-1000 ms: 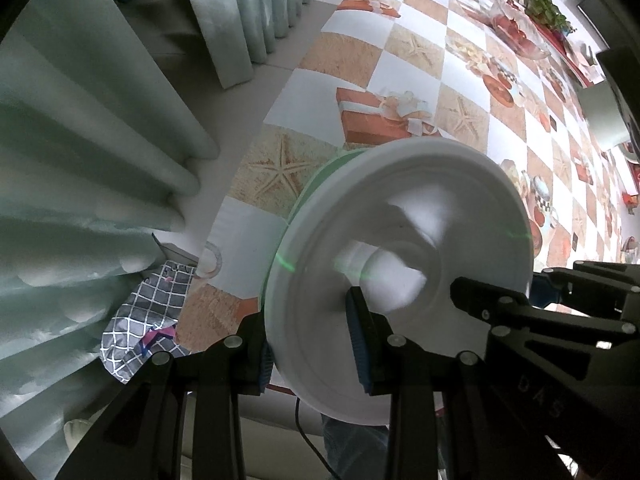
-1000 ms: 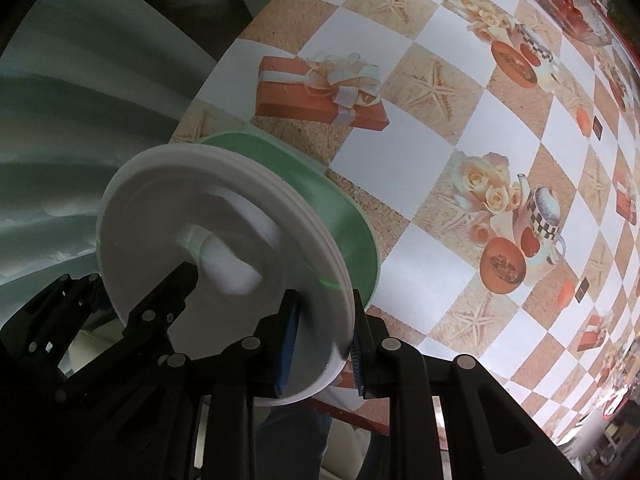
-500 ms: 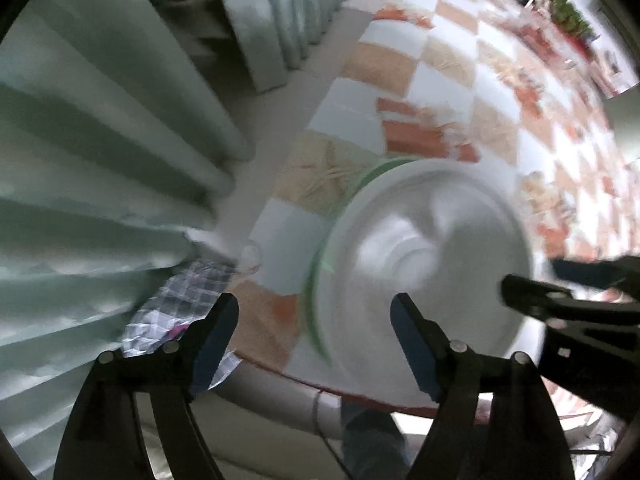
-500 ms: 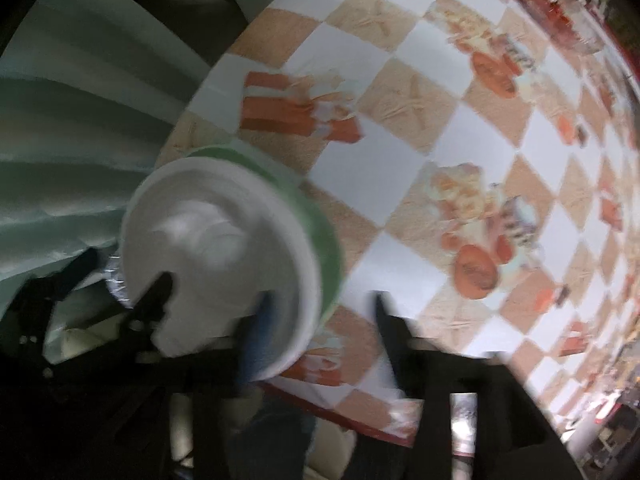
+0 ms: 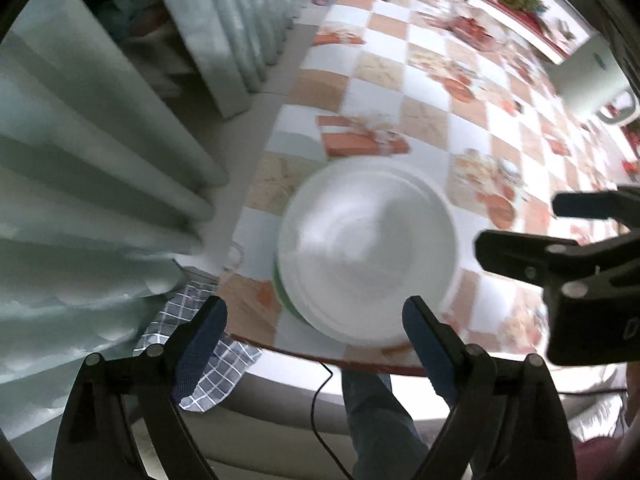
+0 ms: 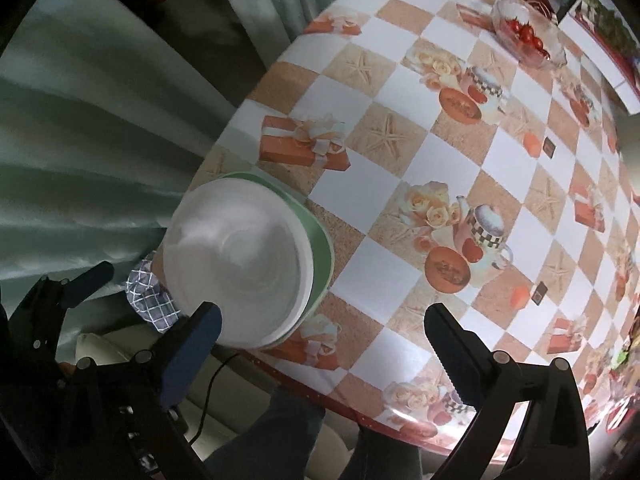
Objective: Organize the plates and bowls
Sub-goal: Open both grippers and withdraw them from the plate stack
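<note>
A white bowl sits in a stack on a green plate near the table's front left corner. The white bowl and the green plate also show in the right wrist view. My left gripper is open and empty, pulled back above the stack at the table edge. My right gripper is open and empty, just right of the stack. The right gripper also shows in the left wrist view.
The table has a checkered orange and white cloth. A glass bowl of tomatoes stands at the far side. Pale green curtains hang to the left. A checked cloth lies below the table edge.
Both grippers let go of the white bowl's rim, opened wide and drew back. The bowl now rests on the green plate.
</note>
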The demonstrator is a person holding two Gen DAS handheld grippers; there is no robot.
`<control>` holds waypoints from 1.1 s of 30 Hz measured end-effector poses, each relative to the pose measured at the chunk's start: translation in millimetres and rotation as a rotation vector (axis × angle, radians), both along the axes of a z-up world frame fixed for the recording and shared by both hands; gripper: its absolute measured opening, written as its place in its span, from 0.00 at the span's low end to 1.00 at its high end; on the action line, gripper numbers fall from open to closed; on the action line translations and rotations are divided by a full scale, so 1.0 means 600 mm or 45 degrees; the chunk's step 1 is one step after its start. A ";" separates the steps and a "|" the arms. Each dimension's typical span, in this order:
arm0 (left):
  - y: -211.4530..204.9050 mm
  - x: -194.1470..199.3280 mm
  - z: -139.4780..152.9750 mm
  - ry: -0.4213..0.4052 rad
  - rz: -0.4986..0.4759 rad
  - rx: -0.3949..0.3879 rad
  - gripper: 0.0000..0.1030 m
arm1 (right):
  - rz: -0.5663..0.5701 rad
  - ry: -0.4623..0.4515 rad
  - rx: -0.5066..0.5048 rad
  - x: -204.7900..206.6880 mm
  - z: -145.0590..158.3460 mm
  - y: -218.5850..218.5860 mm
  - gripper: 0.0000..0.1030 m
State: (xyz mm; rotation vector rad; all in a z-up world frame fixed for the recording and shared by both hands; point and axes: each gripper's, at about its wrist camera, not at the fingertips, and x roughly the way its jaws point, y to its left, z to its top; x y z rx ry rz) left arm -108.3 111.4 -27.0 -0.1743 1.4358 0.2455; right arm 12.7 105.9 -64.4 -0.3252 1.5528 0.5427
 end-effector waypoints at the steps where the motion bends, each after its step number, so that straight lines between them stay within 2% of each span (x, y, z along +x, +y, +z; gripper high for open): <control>1: -0.004 -0.001 0.004 0.008 -0.017 0.000 0.89 | 0.003 0.000 -0.003 -0.002 0.004 -0.002 0.99; 5: -0.023 -0.013 0.021 0.014 -0.074 0.024 0.89 | -0.012 -0.006 -0.011 -0.010 0.012 -0.005 0.99; 17: -0.028 -0.028 0.036 0.027 -0.009 0.032 0.89 | 0.018 -0.004 -0.042 -0.024 0.016 -0.001 0.99; 33: -0.043 -0.016 0.057 0.021 -0.014 0.074 0.89 | 0.050 0.006 -0.012 -0.028 0.028 0.004 0.99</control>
